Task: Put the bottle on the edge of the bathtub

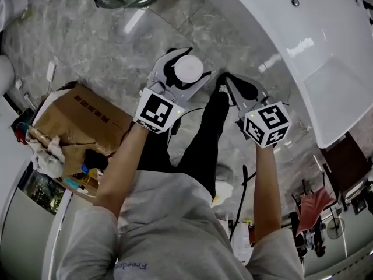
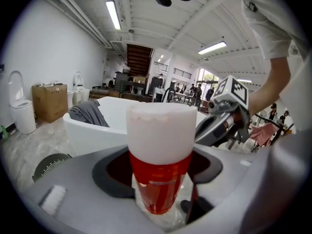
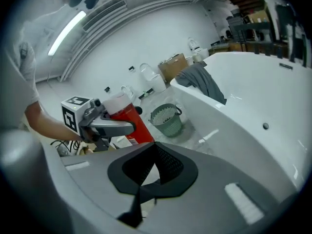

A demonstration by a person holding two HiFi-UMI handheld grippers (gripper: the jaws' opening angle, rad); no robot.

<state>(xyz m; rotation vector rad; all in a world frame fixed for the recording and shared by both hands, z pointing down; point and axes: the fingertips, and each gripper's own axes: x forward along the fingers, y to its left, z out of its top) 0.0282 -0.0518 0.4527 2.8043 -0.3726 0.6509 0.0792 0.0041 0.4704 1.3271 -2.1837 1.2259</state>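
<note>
A red bottle (image 2: 161, 130) with a wide white cap (image 1: 188, 69) stands upright between the jaws of my left gripper (image 2: 158, 173), which is shut on its body. In the head view the left gripper (image 1: 182, 60) hangs above the marble floor, left of the white bathtub (image 1: 326, 51). My right gripper (image 1: 225, 81) is beside it, jaws shut with nothing between them (image 3: 153, 156). The right gripper view shows the red bottle (image 3: 130, 122) in the left gripper (image 3: 105, 126), and the bathtub (image 3: 243, 101) on the right.
A green slatted basket (image 3: 165, 118) stands on the floor by the tub. A grey cloth (image 2: 87, 113) hangs over the tub's rim. An open cardboard box (image 1: 76, 121) sits at the left. My dark-trousered legs (image 1: 201, 139) are below the grippers.
</note>
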